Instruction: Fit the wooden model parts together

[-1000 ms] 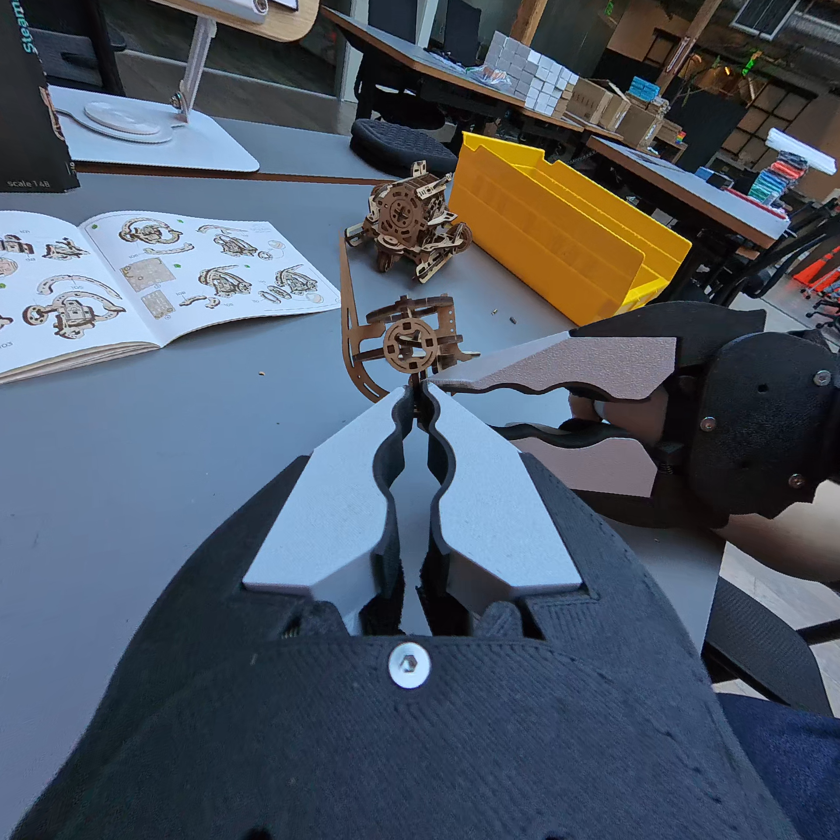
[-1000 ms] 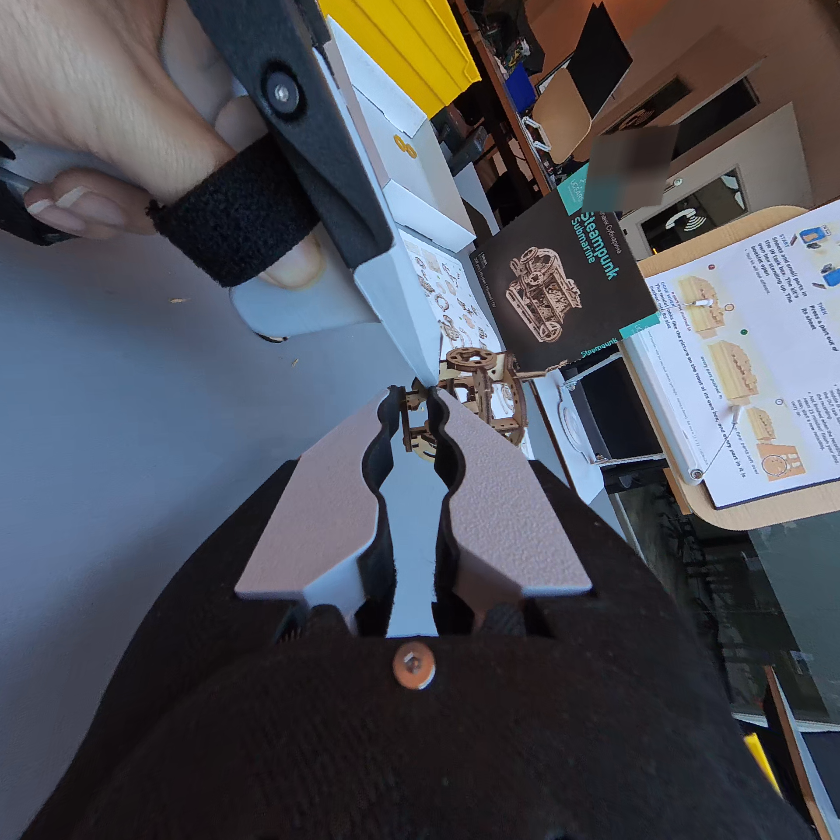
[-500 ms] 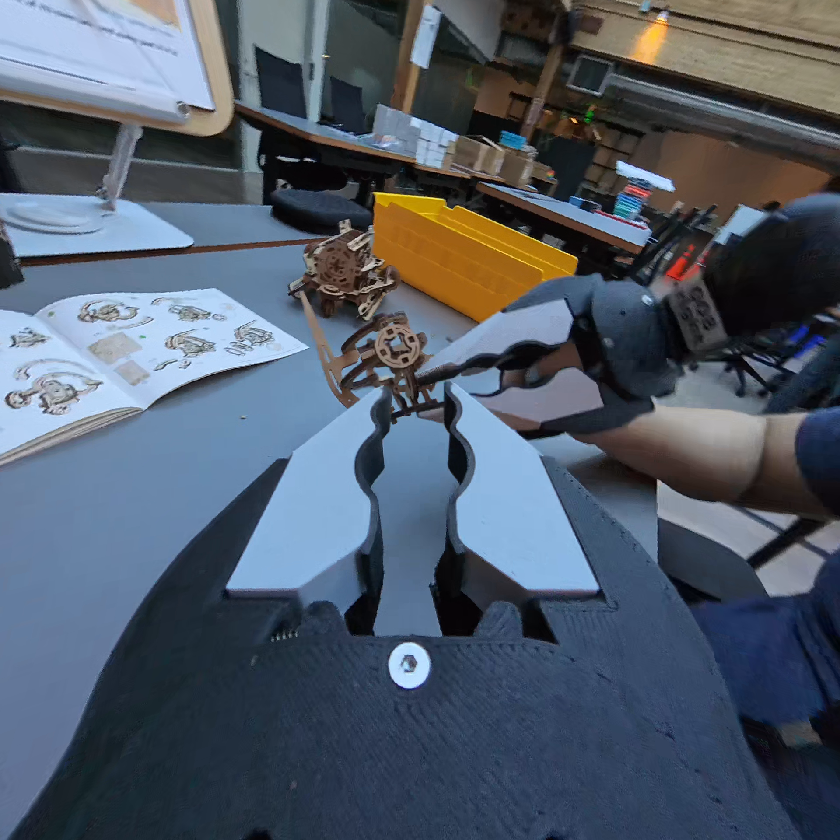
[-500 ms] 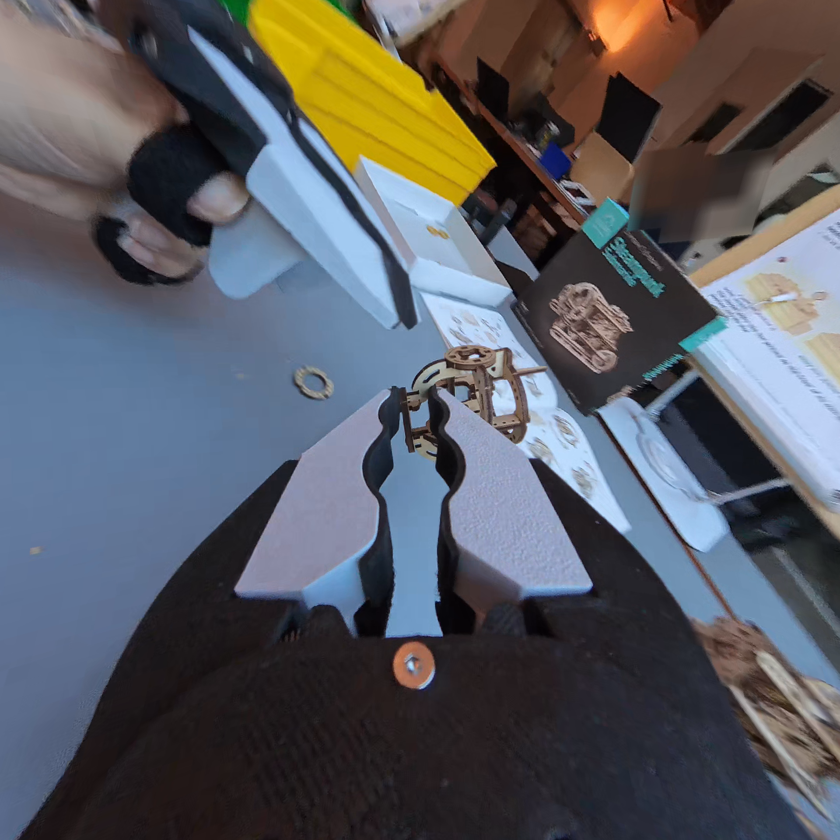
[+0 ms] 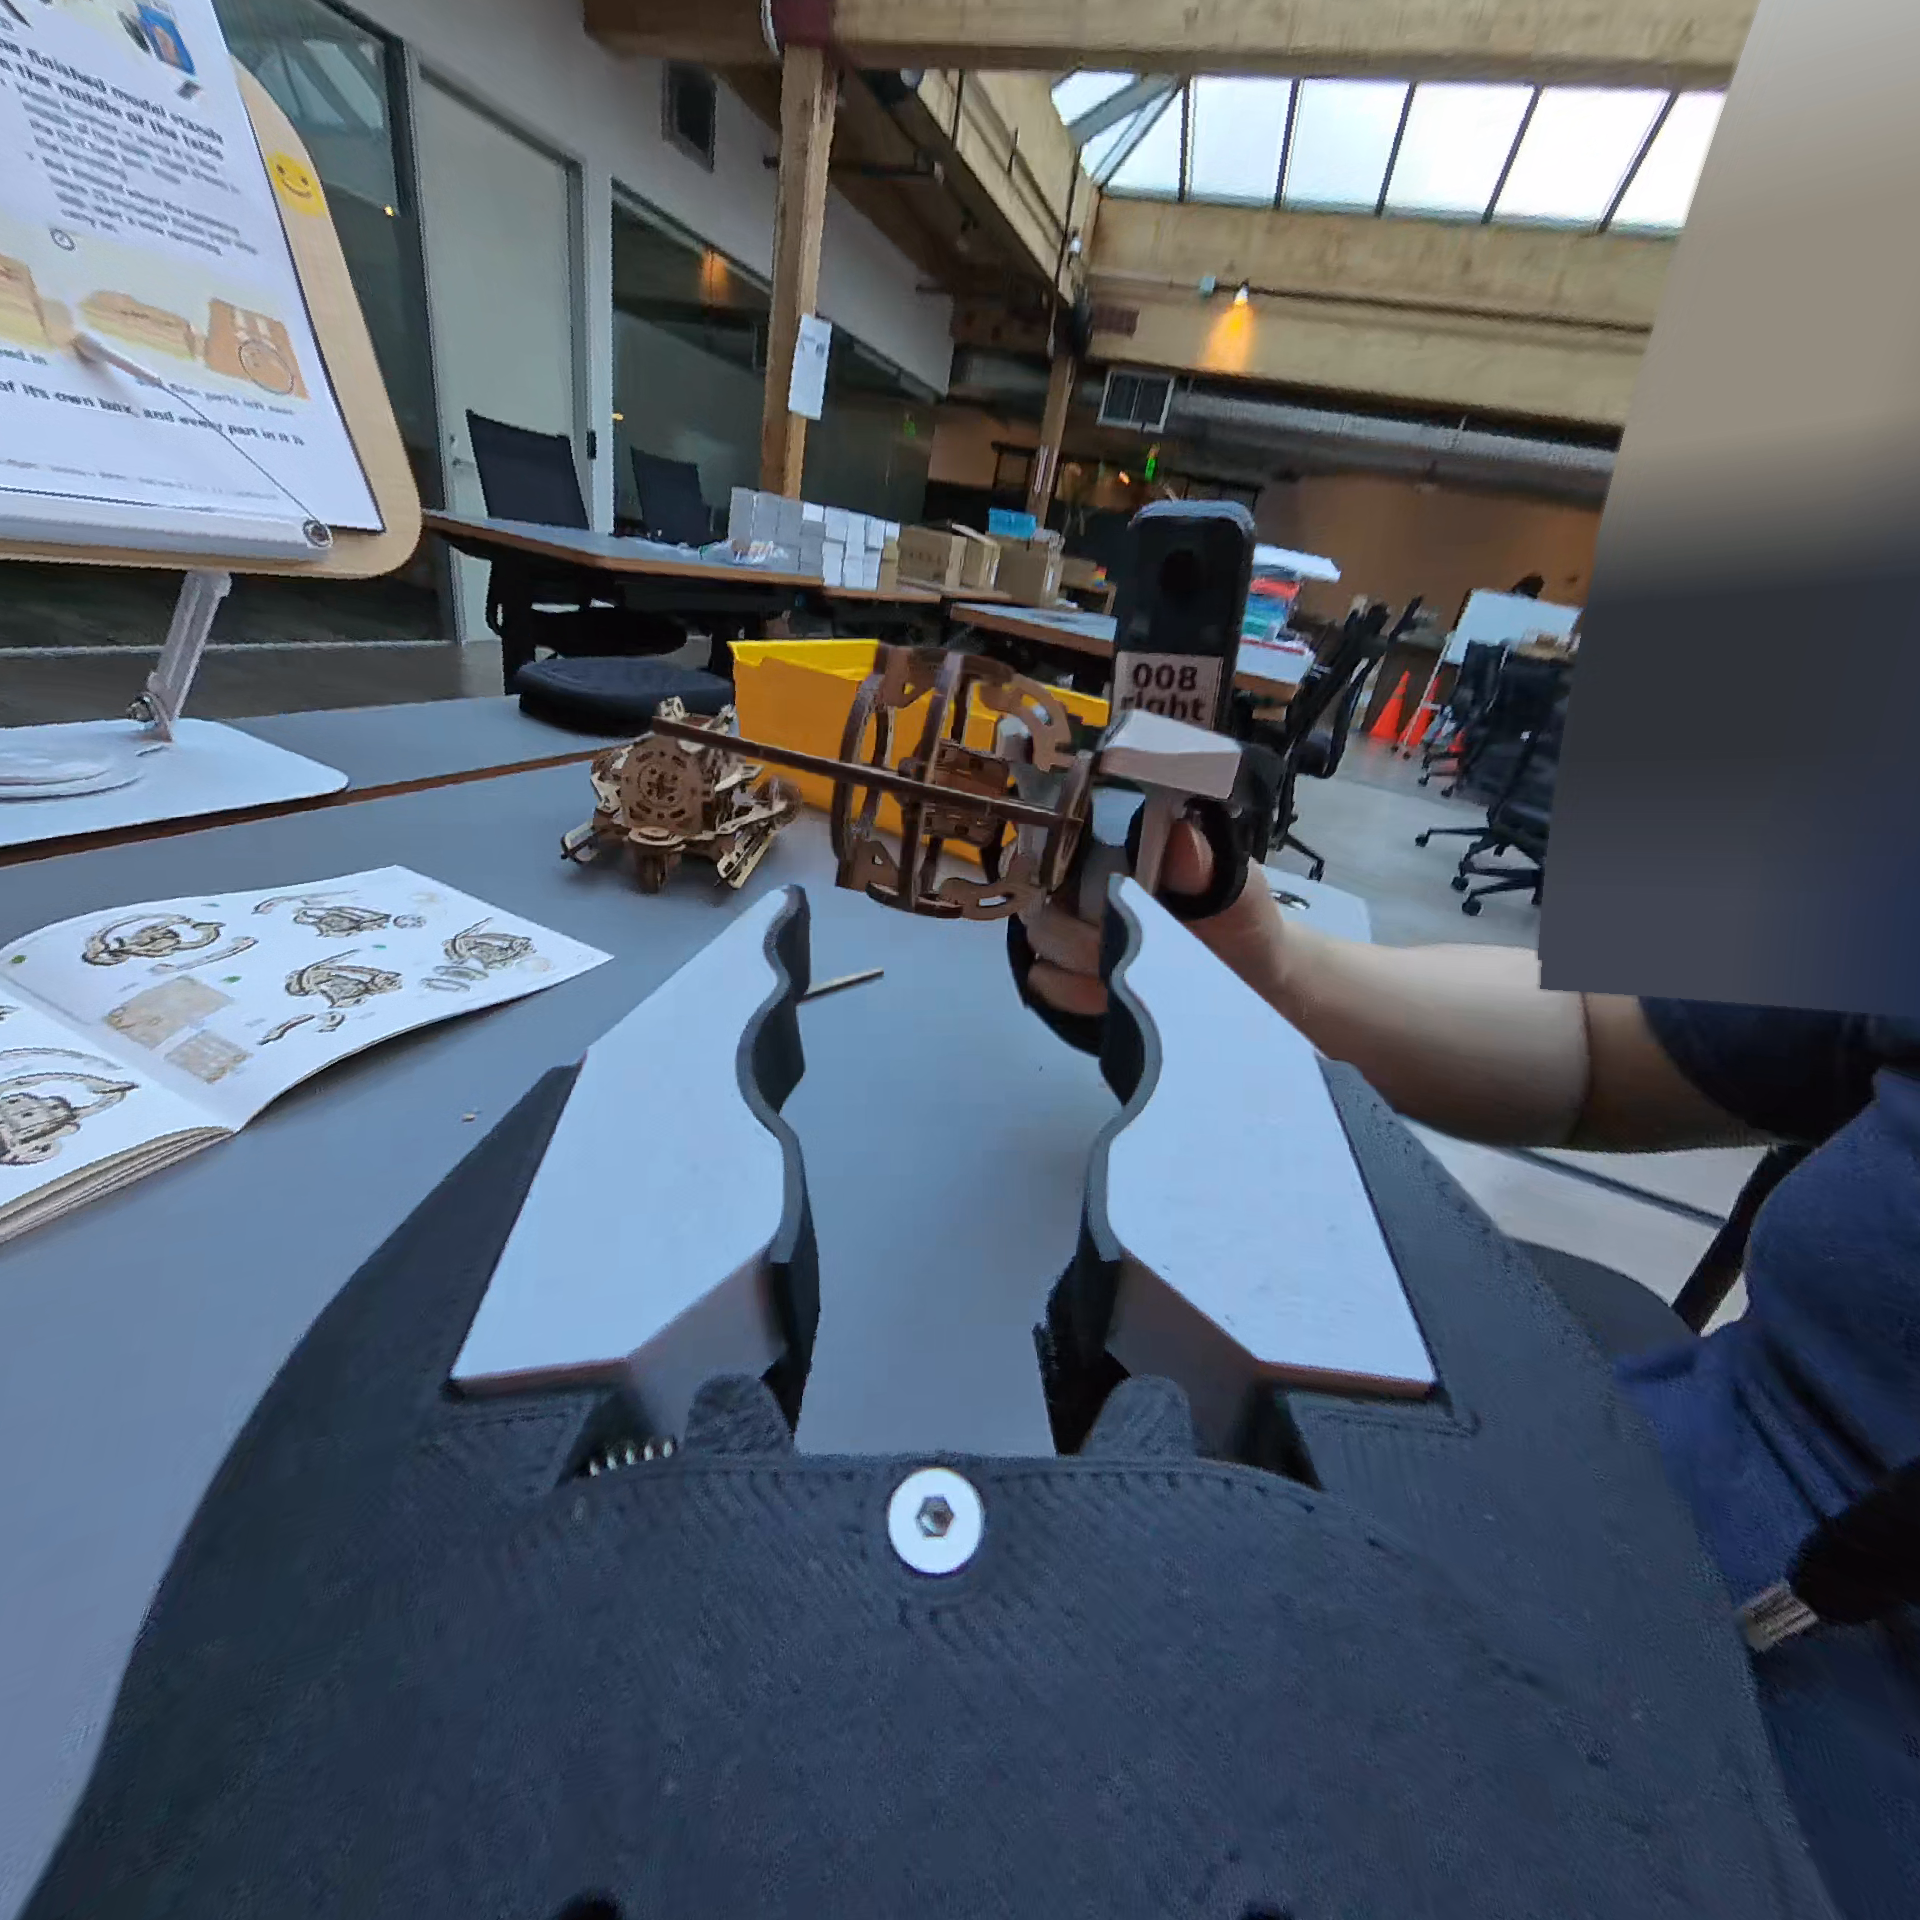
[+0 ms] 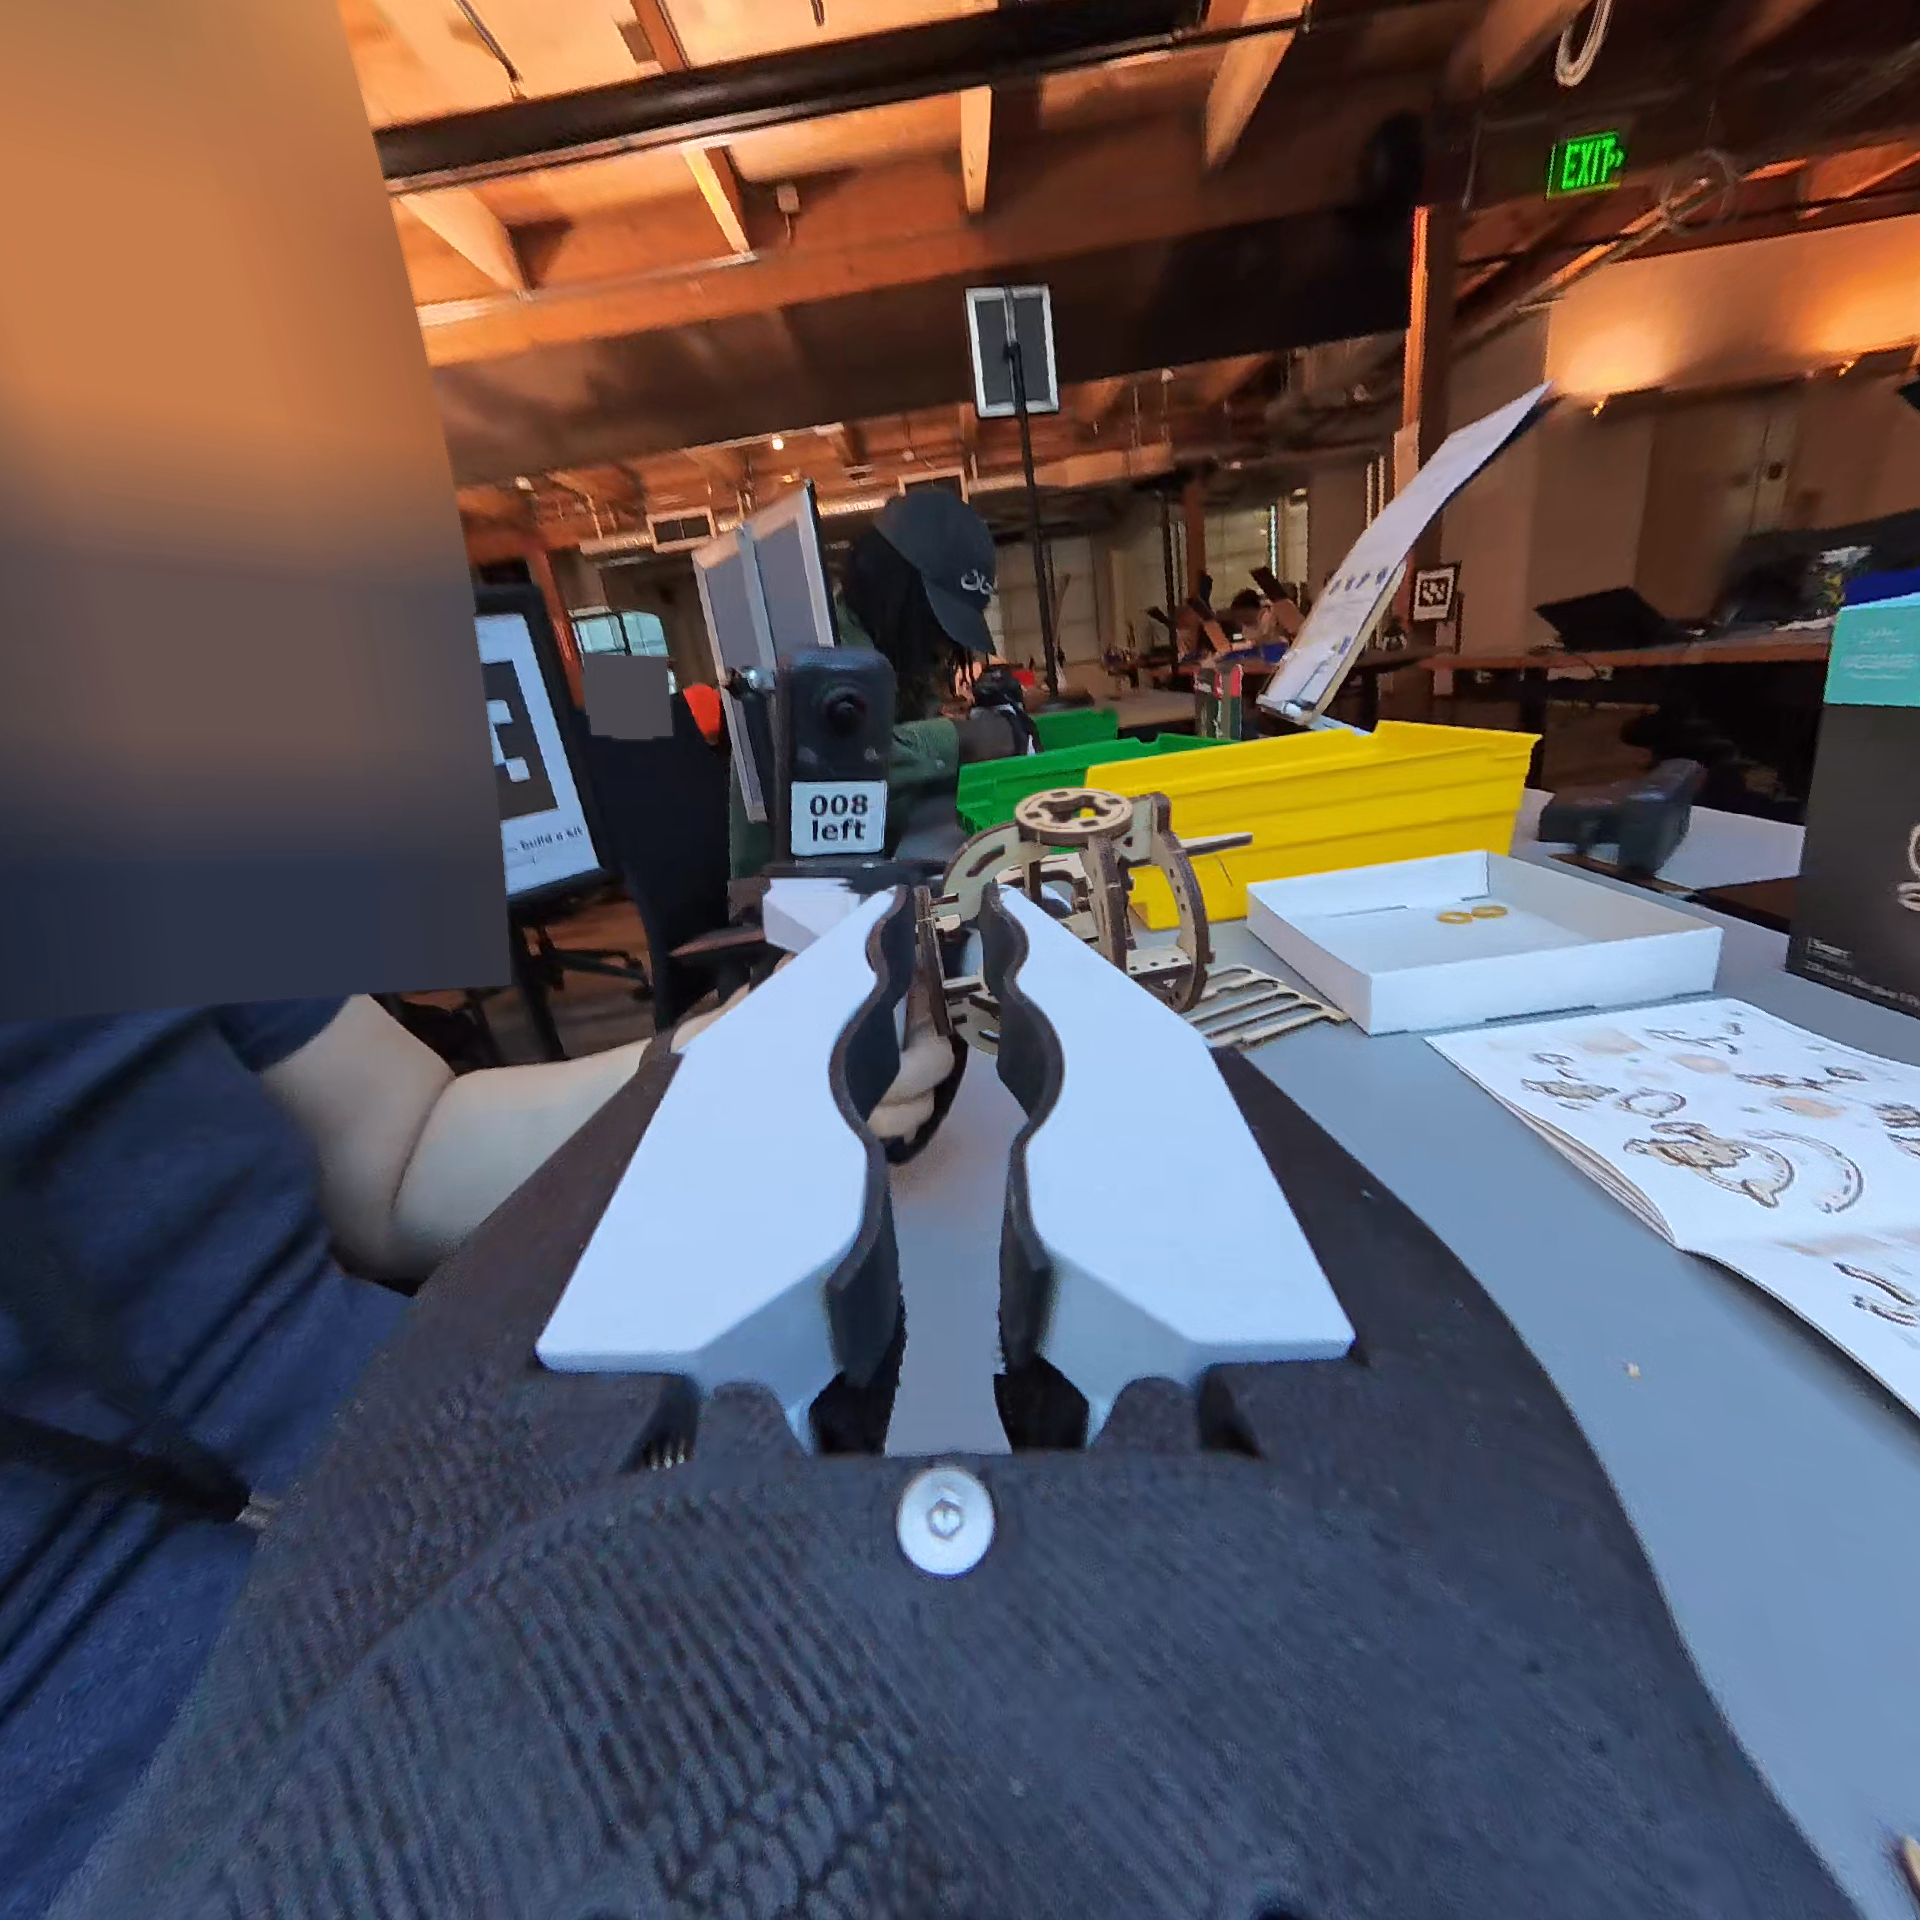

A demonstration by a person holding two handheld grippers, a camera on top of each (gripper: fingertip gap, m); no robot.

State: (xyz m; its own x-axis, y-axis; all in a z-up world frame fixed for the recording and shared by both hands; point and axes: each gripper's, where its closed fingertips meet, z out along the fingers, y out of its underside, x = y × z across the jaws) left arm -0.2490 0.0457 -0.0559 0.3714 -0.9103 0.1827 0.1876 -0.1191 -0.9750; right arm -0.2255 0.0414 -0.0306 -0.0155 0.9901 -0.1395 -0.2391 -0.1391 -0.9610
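Note:
A round wooden cage assembly with a thin rod through it hangs in the air above the grey table. My right gripper is shut on its near edge; the assembly sticks out past the fingertips. In the left wrist view the right gripper holds it from the right. My left gripper is wide open and empty, just below and in front of the assembly. A second, built wooden model stands on the table behind.
An open instruction booklet lies at the left, and a small wooden stick lies near the left fingertip. A yellow bin, a white tray holding two small rings, a punched-out wood sheet and a dark box stand nearby. My right fingertips sit around 4 cm from my left ones.
My left gripper has opened and let go of the cage assembly. The right gripper kept hold of it and lifted it off the table. Both views have tilted up.

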